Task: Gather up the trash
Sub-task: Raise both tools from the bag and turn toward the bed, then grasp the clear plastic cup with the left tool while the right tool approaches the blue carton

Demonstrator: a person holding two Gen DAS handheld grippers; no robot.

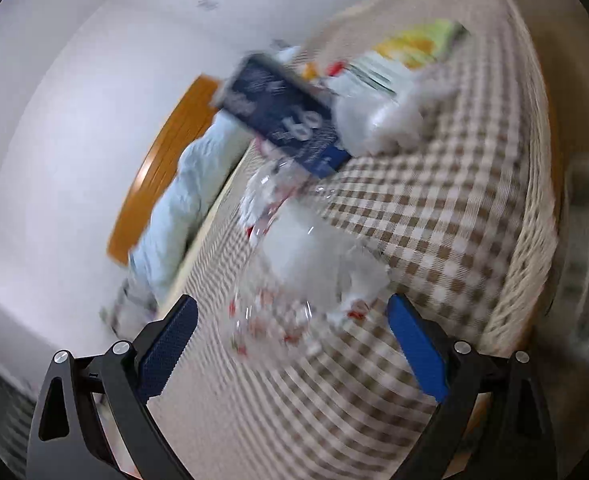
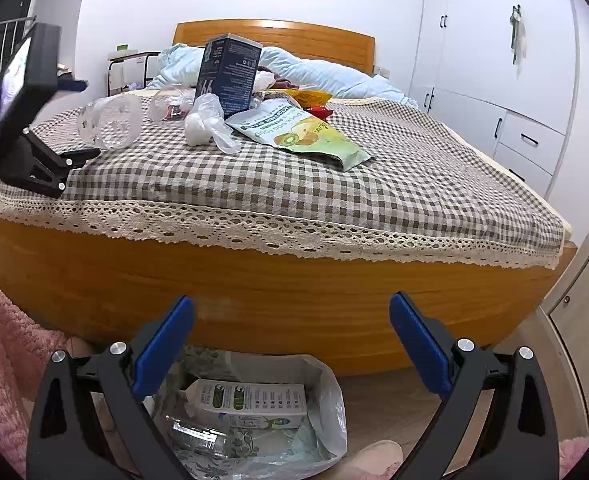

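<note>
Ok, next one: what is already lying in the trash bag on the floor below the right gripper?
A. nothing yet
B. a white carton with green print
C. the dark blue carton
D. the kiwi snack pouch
B: in the right wrist view a white carton with green print lies inside the trash bag, while the dark blue carton and the kiwi snack pouch sit on the bed.

On the checked bedcover (image 2: 334, 184), towards the headboard end: a dark blue carton (image 2: 230, 76) standing upright; two clear plastic bottles (image 2: 110, 120) on their sides near the left edge; a knotted white plastic bag (image 2: 206, 124) just beside the carton; a green-yellow snack pouch (image 2: 306, 136) lying flat, towards the centre.
</note>
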